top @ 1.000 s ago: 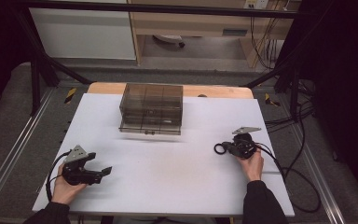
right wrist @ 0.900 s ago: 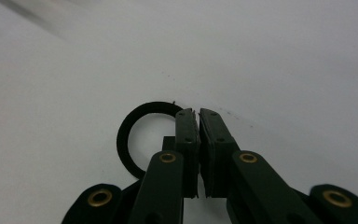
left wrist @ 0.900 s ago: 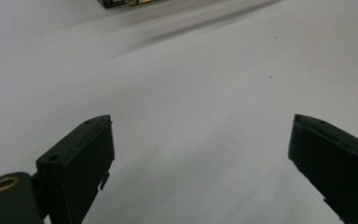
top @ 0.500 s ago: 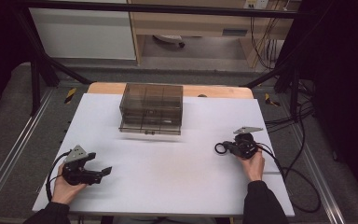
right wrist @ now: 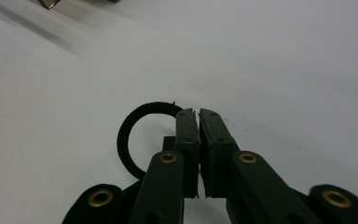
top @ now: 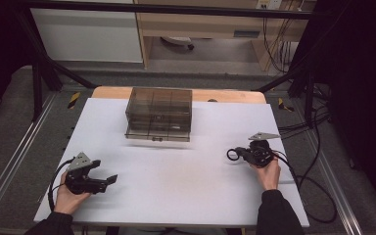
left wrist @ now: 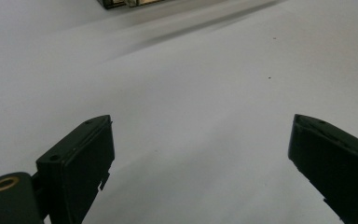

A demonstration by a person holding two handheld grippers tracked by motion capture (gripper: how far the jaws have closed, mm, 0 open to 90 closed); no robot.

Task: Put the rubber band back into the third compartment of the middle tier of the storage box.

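My right gripper [top: 239,155] rests low over the right side of the white table [top: 186,196], pointing left. Its jaws are shut on the rim of a thin black ring [right wrist: 127,140], which sticks out to the left of the pads [right wrist: 189,135] and shows at the gripper's tip in the high view as the ring [top: 233,154]. My left gripper [top: 108,181] sits at the front left, pointing right, and is open with only bare table between its fingers [left wrist: 81,163].
A smoky see-through box with compartments [top: 159,113] stands at the back centre of the table, with a wooden edge [top: 225,95] behind it. Cables [top: 303,181] trail off the right side. Black frame posts flank the table.
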